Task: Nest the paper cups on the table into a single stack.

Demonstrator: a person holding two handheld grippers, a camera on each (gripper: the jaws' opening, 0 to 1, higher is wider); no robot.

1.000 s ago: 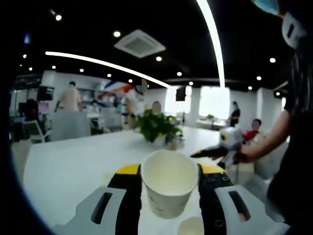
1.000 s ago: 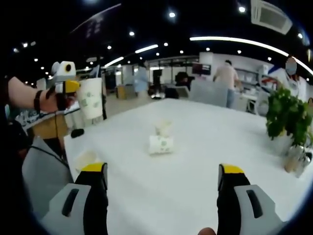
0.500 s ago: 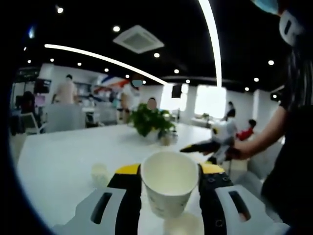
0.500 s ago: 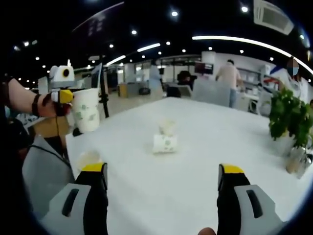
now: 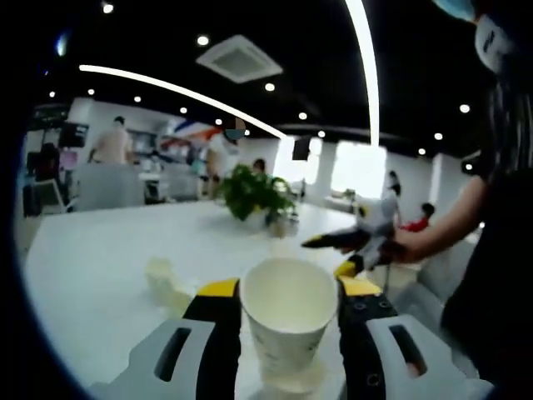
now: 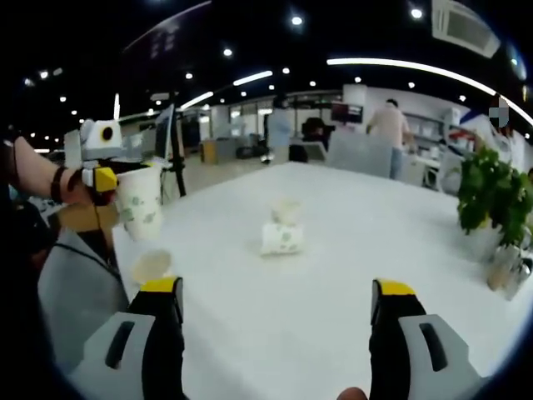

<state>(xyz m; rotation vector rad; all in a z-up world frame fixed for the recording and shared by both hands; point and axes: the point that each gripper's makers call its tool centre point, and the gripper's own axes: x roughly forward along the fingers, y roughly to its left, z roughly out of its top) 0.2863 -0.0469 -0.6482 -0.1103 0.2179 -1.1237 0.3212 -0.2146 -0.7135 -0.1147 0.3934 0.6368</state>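
White paper, with a faint green print, is what my left gripper (image 5: 289, 312) holds: one paper cup (image 5: 288, 321) stands upright between its two yellow-tipped jaws, mouth open to the top, and the jaws press on its sides. Just under this cup, in the left gripper view, I see the rim of a second cup (image 5: 293, 382) on the white table (image 5: 100, 275). From the right gripper view the same held cup (image 6: 139, 202) hangs above that second cup (image 6: 151, 266), which stands near the table edge; the two are close but apart.

Two more cups are farther on the table. One lies on its side (image 6: 282, 239) and another stands just behind it (image 6: 286, 212), touching or almost, I cannot tell which. In the left gripper view they appear as a pale blurred shape (image 5: 167, 283).

My right gripper (image 6: 277, 304) is wide open with nothing between its jaws, hovering over the table. A potted plant (image 6: 490, 200) stands at the far side.
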